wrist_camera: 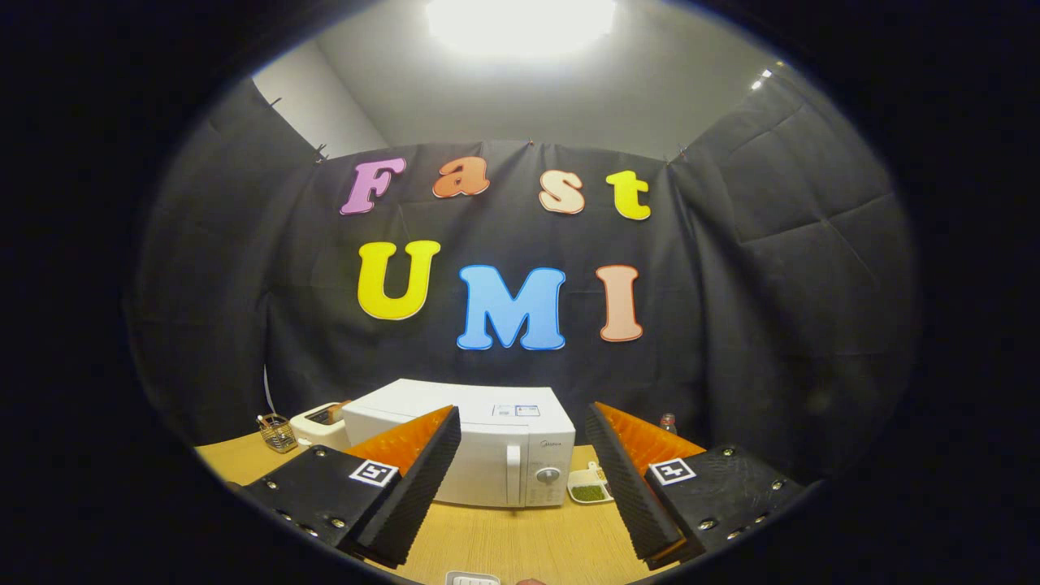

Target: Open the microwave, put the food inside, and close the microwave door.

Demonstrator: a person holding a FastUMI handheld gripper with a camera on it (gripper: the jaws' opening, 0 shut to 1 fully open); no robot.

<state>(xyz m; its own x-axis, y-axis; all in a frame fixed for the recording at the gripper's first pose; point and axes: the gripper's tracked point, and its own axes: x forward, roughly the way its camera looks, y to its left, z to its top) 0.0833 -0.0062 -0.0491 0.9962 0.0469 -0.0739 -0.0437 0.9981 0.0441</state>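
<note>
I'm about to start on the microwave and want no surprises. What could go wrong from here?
1. The microwave door is shut and its handle is a slim vertical bar; the open gripper could slip off it or push the oven back.
2. The small dish of green food sits close beside the microwave's right side, so a careless approach might knock it.
3. A toaster crowds the left.

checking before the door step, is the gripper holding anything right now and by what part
Nothing is held. The gripper is open, its fingers spread apart with only bare table between them; the microwave stands beyond them, untouched.
</note>
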